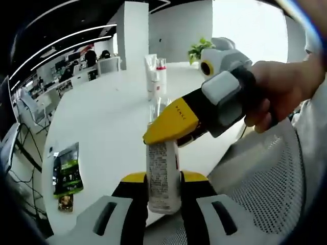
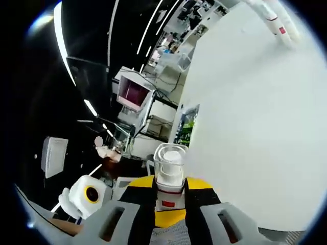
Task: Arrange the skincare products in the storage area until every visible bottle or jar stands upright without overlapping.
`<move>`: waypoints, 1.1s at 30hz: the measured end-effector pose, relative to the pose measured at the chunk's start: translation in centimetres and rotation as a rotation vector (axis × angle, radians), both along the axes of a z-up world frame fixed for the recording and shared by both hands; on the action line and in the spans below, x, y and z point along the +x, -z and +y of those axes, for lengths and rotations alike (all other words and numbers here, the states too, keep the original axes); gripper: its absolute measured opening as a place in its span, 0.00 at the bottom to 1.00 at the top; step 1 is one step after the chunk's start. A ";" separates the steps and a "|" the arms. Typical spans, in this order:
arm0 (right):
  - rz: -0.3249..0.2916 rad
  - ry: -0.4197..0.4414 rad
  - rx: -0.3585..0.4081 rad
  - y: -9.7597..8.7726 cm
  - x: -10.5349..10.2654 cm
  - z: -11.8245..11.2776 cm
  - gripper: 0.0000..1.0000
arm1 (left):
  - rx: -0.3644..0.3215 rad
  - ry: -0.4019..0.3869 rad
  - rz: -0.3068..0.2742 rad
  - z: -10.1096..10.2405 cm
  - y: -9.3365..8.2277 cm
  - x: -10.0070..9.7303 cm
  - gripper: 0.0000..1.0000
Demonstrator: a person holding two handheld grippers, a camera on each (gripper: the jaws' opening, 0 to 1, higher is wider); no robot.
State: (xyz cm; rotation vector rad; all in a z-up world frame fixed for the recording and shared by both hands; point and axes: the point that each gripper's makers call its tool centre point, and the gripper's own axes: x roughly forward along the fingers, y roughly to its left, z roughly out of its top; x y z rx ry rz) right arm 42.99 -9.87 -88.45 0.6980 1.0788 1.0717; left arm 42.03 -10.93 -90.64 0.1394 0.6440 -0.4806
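A white bottle (image 1: 162,176) with small print is held over the near edge of the white table (image 1: 102,117). My left gripper (image 1: 163,182) is shut on its lower body. My right gripper (image 1: 172,128), held by a hand (image 1: 286,89), comes in from the right and is shut on the bottle's upper end. In the right gripper view the bottle's clear cap (image 2: 170,162) sticks out between the yellow-tipped jaws of my right gripper (image 2: 170,186). Two white tubes (image 1: 155,74) stand at the far side of the table, one with a red band; these tubes (image 2: 276,20) also appear at the top right.
A green packet (image 1: 67,173) lies flat near the table's left edge, and the same packet (image 2: 187,125) lies at the table edge. A grey mesh chair (image 1: 276,189) is close on the right. A potted plant (image 1: 199,49) stands beyond the table. Office desks fill the background.
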 end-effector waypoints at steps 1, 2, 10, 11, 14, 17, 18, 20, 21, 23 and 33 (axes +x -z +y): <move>-0.007 0.002 -0.005 0.1 -0.1 0.1 0.16 | 0.002 0.000 0.004 0.0 0.0 0.0 0.19; -0.023 0.006 -0.018 0.2 0.0 0.0 0.16 | 0.002 0.001 0.013 0.0 0.2 0.0 0.19; -0.009 0.024 -0.008 -0.1 0.8 -0.1 0.18 | 0.000 -0.018 0.032 0.4 0.7 0.3 0.19; 0.003 0.032 -0.004 -0.2 0.9 -0.2 0.19 | -0.008 -0.029 0.052 0.6 1.0 0.2 0.19; 0.030 0.045 -0.008 0.3 1.5 -0.6 0.14 | -0.009 -0.053 0.060 1.0 1.1 0.5 0.19; 0.017 0.021 -0.021 0.6 1.4 -0.5 0.14 | 0.010 -0.043 0.066 0.8 1.4 0.3 0.20; 0.019 0.026 -0.020 0.5 1.5 -0.5 0.13 | 0.016 -0.040 0.056 0.8 1.3 0.4 0.20; 0.021 0.022 -0.006 0.3 1.8 -0.6 0.13 | 0.035 -0.028 0.019 0.8 1.0 0.8 0.20; 0.012 0.015 -0.006 0.2 1.9 -0.6 0.13 | 0.028 -0.022 0.008 0.7 0.9 0.9 0.20; 0.000 -0.001 0.005 -0.2 2.2 -0.8 0.12 | -0.027 -0.031 0.003 0.5 0.5 1.1 0.20; -0.198 -0.034 -0.072 -0.7 5.7 -3.0 0.13 | -0.030 -0.012 -0.017 0.3 0.5 1.4 0.22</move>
